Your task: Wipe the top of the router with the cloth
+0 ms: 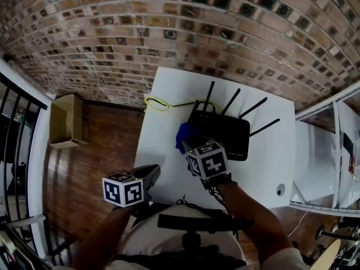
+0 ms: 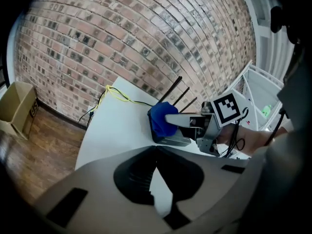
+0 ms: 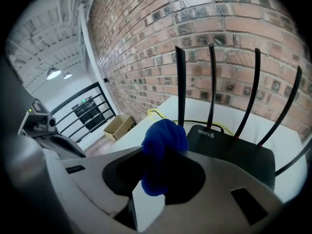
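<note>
Right gripper pressing a blue cloth to the router's left end

The black router (image 1: 226,135) is lying flat on the far side of the white table (image 1: 163,117), its long side running left to right. Its four antennas (image 1: 230,101) are rising from the back edge and fanning out toward the brick wall (image 1: 169,32). The right gripper (image 1: 189,144) is clenching the bunched cloth (image 1: 184,133), which is touching the router's left end. The left gripper (image 1: 151,174) is hanging over the table's near edge, jaws closed on nothing. A yellow cable (image 1: 160,103) is trailing from behind the router toward the wall. A cardboard box (image 1: 64,121) is sitting on the wooden floor (image 1: 90,167) to the left.
</note>
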{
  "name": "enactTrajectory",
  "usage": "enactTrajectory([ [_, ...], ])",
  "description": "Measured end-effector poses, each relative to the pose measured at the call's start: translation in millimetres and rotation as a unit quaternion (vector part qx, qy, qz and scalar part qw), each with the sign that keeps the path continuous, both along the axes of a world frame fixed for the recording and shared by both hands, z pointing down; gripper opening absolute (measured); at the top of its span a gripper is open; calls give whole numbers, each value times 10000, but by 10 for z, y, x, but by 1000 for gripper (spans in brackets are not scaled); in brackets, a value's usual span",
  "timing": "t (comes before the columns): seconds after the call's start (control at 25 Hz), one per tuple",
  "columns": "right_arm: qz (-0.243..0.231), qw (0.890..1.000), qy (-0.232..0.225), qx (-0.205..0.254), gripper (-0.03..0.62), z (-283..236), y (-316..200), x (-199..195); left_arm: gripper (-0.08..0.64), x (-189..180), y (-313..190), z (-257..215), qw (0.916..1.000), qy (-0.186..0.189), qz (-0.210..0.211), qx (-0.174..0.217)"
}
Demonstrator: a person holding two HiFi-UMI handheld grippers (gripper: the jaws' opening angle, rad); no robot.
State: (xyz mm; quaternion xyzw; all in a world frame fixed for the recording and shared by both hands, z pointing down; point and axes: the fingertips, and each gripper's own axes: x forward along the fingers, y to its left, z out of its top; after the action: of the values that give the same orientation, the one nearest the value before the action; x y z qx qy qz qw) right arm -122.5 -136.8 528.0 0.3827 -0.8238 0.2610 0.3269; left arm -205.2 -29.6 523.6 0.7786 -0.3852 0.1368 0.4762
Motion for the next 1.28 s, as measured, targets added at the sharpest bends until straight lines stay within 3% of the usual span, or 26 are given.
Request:
enactTrajectory([
  [0.24,-545,9976,305,301,110,-147,-3,402,31,432,-15,-128,9997,102,-189,92],
  [0.48,-559,9962,533,407,110,-186,-282,780,31,731,82,-221,9993,79,-361,91],
  [0.8,-759,9944,596,435,110,-75,-705,681,31,840,148,-287,9984,-101,-545,69],
  [1.04,-550,9943,836,363,130,183,-806,730,31,837,182,-284,9981,-189,-588,8],
  [1.28,-257,9964,751,291,133,212,-818,794,31,853,157,-298,9982,-179,-564,30],
])
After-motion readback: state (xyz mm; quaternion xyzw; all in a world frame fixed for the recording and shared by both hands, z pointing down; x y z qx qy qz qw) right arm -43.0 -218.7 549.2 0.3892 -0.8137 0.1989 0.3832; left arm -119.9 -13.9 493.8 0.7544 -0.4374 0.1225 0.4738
